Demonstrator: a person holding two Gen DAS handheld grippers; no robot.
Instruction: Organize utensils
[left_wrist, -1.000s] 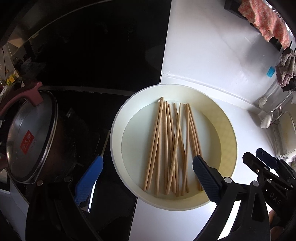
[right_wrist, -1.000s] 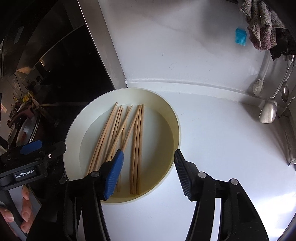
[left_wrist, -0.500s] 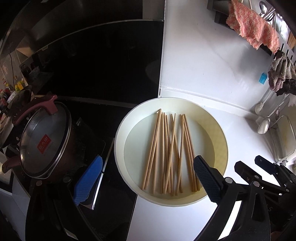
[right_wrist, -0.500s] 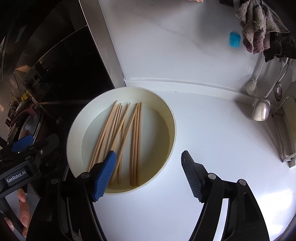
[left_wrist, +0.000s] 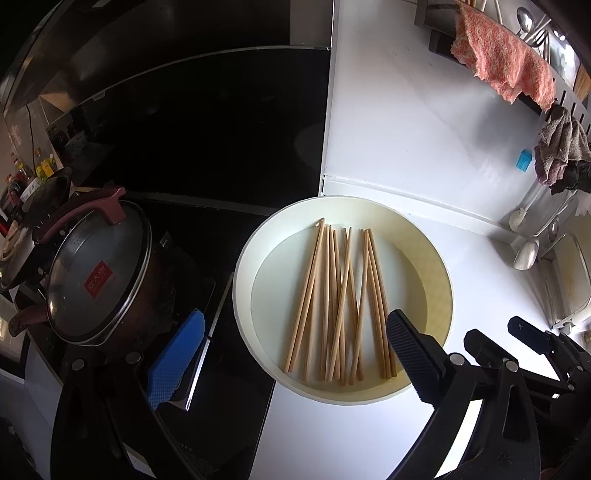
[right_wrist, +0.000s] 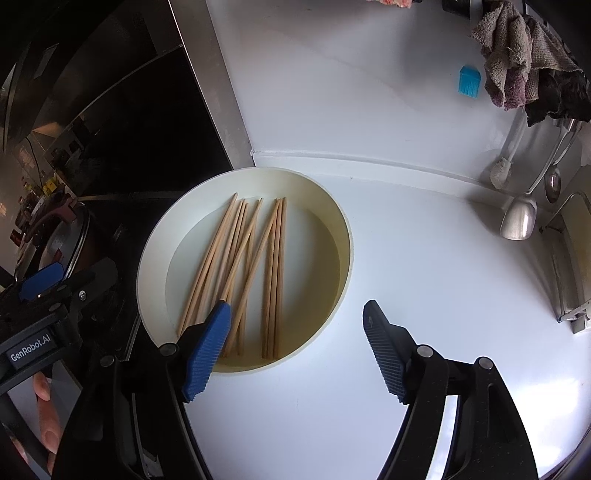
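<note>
As both wrist views widen over the last second, the covered pot (left_wrist: 98, 273) on the dark cooktop (left_wrist: 207, 155) at left has come fully into frame and the round white tray (left_wrist: 436, 273) has shrunk and slid nearer, a sign that both tools have drawn back and up. Inside the tray the wooden chopsticks (left_wrist: 341, 299) lie as before, a loose fan with several crossing, none lifted. Left hand-held gripper (left_wrist: 284, 350) hovers spread wide over the tray's near-left rim, holding nothing; right hand-held gripper (right_wrist: 295, 350) hangs equally agape at the near-right edge above the white tabletop (right_wrist: 424, 258), also empty. At far right, ladles (right_wrist: 519, 219) and rags (right_wrist: 524, 55) hang. Sorting, by this evidence, remains open: the sticks are gathered but unaligned.
</note>
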